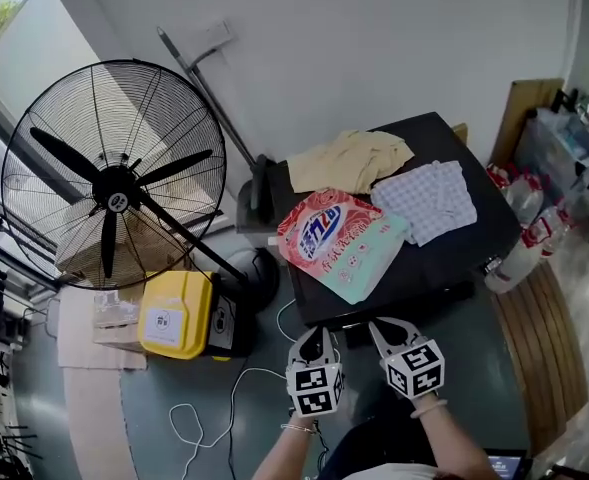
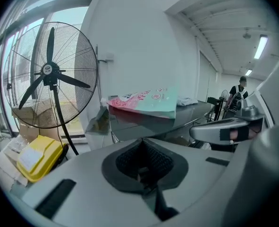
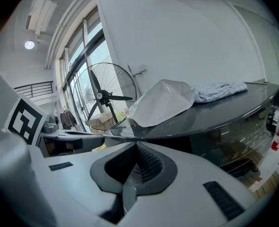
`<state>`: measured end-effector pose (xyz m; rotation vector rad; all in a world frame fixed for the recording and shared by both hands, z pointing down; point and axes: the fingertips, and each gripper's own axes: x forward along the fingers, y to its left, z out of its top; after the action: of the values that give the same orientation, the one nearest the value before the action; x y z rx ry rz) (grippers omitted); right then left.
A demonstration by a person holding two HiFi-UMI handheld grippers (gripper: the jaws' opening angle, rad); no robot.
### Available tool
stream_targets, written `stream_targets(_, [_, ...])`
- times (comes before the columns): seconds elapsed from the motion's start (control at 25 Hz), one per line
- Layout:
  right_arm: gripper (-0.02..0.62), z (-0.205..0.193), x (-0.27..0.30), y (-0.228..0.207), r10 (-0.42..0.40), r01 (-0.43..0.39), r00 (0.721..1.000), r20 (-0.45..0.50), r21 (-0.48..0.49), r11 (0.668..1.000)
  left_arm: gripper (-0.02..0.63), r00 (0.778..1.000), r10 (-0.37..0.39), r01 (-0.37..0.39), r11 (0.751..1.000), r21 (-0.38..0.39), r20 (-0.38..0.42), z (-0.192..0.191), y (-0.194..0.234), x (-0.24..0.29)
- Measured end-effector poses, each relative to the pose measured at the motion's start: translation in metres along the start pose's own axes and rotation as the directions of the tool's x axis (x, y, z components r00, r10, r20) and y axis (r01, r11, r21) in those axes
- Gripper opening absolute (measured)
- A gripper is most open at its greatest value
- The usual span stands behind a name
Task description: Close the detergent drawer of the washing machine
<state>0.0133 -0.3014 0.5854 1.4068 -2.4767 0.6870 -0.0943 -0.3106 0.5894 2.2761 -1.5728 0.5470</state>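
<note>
Two idle tools: left gripper (image 1: 316, 336) and right gripper (image 1: 389, 330), both closed on nothing, face the washing machine (image 1: 444, 268) (drawer unseen); closing looks unstarted.

Head view: high above, facing steeply down on the washer (image 1: 444, 258) top and the floor before it; left gripper (image 1: 314, 336) and right gripper (image 1: 382, 330) sit close to the lens at the bottom edge.
Left gripper view: low, near the washer's front, about level with its top; faces along its own jaws toward the fan (image 1: 114, 178) and the wall; right gripper at the right edge.
Right gripper view: low, just below the washer top, close to its front; faces along its own jaws, tilted up; left gripper at the left edge.
Shared, all three views: fan, bag (image 1: 339, 238), washer top, wall.
Shared, head and left gripper views: yellow box (image 1: 174, 313).
</note>
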Motion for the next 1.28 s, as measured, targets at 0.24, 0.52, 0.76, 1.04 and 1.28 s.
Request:
stream_targets(0.24, [0.023,0.015,-0.013,0.012,-0.019,0.02,0.999,0.038,-0.032,0.999,0.015,0.999,-0.011,0.011,1.0,-0.002,0.043,0.01,0.003,-0.02])
stream_targets(0.52, [0.025,0.032,-0.03,0.026,-0.054,0.06,0.995,0.084,-0.066,0.996,0.015,0.995,-0.03,0.031,1.0,-0.005,0.094,0.024,0.007,-0.043])
stream_targets(0.76, [0.024,0.043,-0.047,0.035,-0.087,0.097,0.99,0.113,-0.091,0.991,0.015,0.989,-0.064,0.064,0.998,-0.001,0.133,0.037,0.005,-0.063])
stream_targets(1.04, [0.024,0.051,-0.062,0.045,-0.093,0.11,0.986,0.135,-0.121,0.987,0.015,0.983,-0.077,0.079,0.997,-0.006,0.169,0.046,0.0,-0.079])
stream_targets(1.28, [0.025,0.066,-0.081,0.053,-0.08,0.106,0.982,0.168,-0.153,0.983,0.015,0.976,-0.086,0.086,0.996,0.01,0.2,0.06,-0.011,-0.095])
